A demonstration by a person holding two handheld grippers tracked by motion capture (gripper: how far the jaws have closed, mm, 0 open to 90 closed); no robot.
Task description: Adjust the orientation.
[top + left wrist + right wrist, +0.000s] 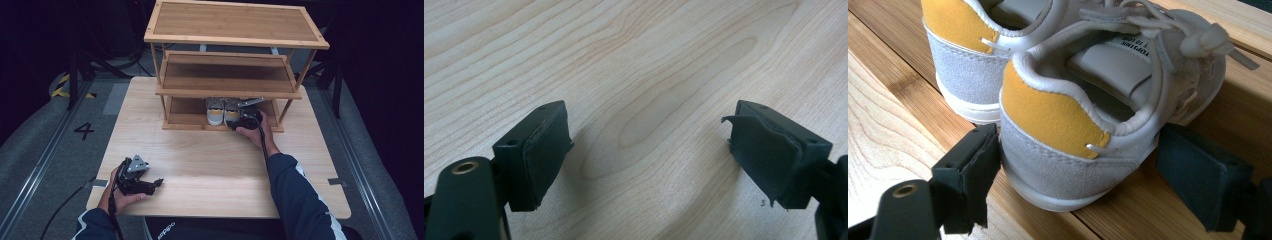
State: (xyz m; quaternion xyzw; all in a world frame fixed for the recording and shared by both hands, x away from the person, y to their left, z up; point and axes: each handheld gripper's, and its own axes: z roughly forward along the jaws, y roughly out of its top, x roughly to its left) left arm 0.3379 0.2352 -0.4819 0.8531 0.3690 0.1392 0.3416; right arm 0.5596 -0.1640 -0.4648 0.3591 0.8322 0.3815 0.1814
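Note:
A pair of small grey-and-white shoes with yellow heel patches stands side by side on the bottom shelf [184, 119] of a bamboo rack, heels toward me. My right gripper [244, 120] [1077, 147] is at the heel of the right shoe [231, 114] [1068, 125], with a black pad on each side of it. Its jaws stand open, and a slim gap shows at the right pad. The left shoe [215, 113] [965, 60] sits just beside it. Near the table's front left edge my left gripper [157, 183] [649, 135] rests low over bare wood, open and empty.
The three-tier bamboo rack [235, 37] stands at the back of the light wooden table [210, 165]; its upper two shelves hold nothing. A shelf board hangs low over the shoes. Rack posts [162, 107] flank the bottom shelf. Grey floor with rails lies on both sides.

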